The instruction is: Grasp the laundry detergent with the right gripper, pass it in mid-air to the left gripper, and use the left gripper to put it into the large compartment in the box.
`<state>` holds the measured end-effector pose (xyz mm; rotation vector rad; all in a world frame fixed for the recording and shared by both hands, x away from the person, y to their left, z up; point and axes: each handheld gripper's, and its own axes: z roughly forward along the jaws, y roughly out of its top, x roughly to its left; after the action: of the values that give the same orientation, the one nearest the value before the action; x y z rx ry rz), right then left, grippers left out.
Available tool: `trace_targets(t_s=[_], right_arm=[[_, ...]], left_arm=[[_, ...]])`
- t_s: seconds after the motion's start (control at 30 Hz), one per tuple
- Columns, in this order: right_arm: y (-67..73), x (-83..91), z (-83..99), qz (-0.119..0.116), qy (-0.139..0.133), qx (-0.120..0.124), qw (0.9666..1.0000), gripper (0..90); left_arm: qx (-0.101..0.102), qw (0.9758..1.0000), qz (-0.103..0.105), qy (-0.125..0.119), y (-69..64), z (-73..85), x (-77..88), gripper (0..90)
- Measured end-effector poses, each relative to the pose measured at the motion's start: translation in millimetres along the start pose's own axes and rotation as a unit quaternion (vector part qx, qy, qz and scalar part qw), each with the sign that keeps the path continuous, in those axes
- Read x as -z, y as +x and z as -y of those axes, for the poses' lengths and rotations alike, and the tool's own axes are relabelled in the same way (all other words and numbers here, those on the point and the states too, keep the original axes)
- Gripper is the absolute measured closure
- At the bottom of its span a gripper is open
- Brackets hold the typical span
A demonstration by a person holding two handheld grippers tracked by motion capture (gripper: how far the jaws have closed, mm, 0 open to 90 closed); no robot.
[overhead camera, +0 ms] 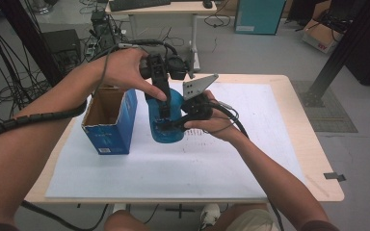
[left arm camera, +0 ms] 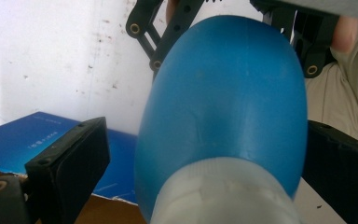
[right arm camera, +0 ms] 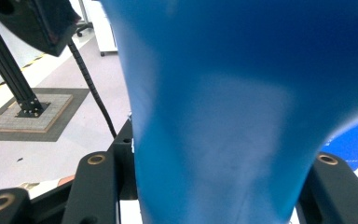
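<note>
- I have the blue bottle standing on the white sheet near the middle of the table, just beside the open blue carton on its left
- My right gripper comes in level from the side and its jaws are closed on the lower body of the bottle; in the right gripper view the blue wall sits tight between both black jaws
- My left gripper points down over the top of the bottle; in the left gripper view the pale cap or neck lies between its jaws, the right jaw looks to be against the bottle, the left one stands a little off it, so I read this claw as open around the top, not yet clamped
- My judgement: the work is at an early to middle stage, with the bottle steadied from the side and the top lined up but not gripped; closing on the cap and whatever follows, twisting it or lifting the bottle toward the carton, is left to do
- The carton is open at the top and looks empty as far as I can see into it
- What stands close: the carton's near wall is just beside the bottle, so any swing of the left claw that way could knock it
- Cables trail from both grippers near the bottle and could snag
- Beyond the table I see a desk, a teal box and loose wiring on the floor, all well apart
</note>
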<state>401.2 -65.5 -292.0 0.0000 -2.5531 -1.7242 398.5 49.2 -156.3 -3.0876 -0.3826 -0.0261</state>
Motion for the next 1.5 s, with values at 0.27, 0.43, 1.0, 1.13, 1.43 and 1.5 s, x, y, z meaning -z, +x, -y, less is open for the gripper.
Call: trace_targets(t_s=[0.27,0.43,1.0,1.13,1.43,1.5], right_arm=[[-1.5,-0.2,-0.7,-0.001,-0.012,0.016,0.9998,44.5],[-1.2,0.3,-0.6,-0.002,-0.009,0.018,0.9998,44.5],[-6.3,0.8,0.7,0.004,-0.012,0.05,0.9987,44.5],[-6.9,0.8,1.0,0.005,-0.011,0.053,0.9985,44.5],[-7.4,1.7,1.4,0.003,-0.012,0.052,0.9986,44.5],[-7.7,2.0,1.7,0.003,-0.013,0.049,0.9987,44.5]], left_arm=[[0.001,1.0,0.005,0.003,0.2,-0.2,0.1,5.4],[-0.001,1.0,0.002,0.001,0.1,-0.3,-0.2,5.5],[0.029,0.9992,0.01,-0.025,-1.1,0.1,-3.2,18.6],[0.024,0.9994,0.01,-0.023,0.3,-0.2,-3.5,21.7],[0.023,0.999,0.022,-0.03,-0.8,-0.5,-2.2,30.2],[0.038,0.998,0.022,-0.045,-3.8,-0.4,-3.9,33.8]])
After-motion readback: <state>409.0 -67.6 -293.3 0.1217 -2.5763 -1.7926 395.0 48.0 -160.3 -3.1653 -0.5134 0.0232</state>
